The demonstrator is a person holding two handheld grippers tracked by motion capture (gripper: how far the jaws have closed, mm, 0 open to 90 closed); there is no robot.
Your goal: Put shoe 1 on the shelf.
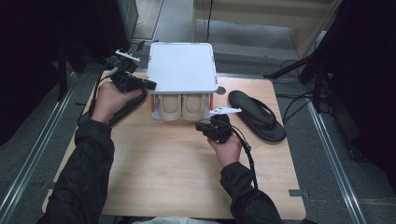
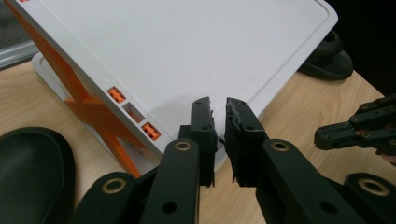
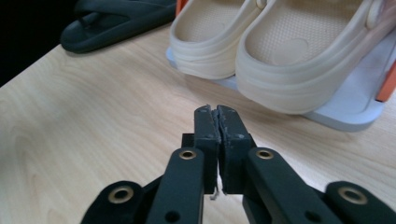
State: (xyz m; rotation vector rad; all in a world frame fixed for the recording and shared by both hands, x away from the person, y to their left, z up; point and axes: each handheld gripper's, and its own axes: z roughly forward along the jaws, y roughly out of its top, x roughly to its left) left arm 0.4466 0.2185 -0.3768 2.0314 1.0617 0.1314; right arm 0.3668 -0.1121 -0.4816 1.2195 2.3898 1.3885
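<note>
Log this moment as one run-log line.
left gripper: open slightly, empty, at shoe rack corner | right gripper: shut, empty, before beige clogs | black sandal: on table

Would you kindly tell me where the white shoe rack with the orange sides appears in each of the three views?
High view: the shoe rack stands top centre, at the far edge of the table.
Left gripper view: its white top spreads across the upper half.
Right gripper view: its bottom shelf lies at the right, under the beige clogs.
Shared landmark: the black flip-flop lying beside the rack.
</note>
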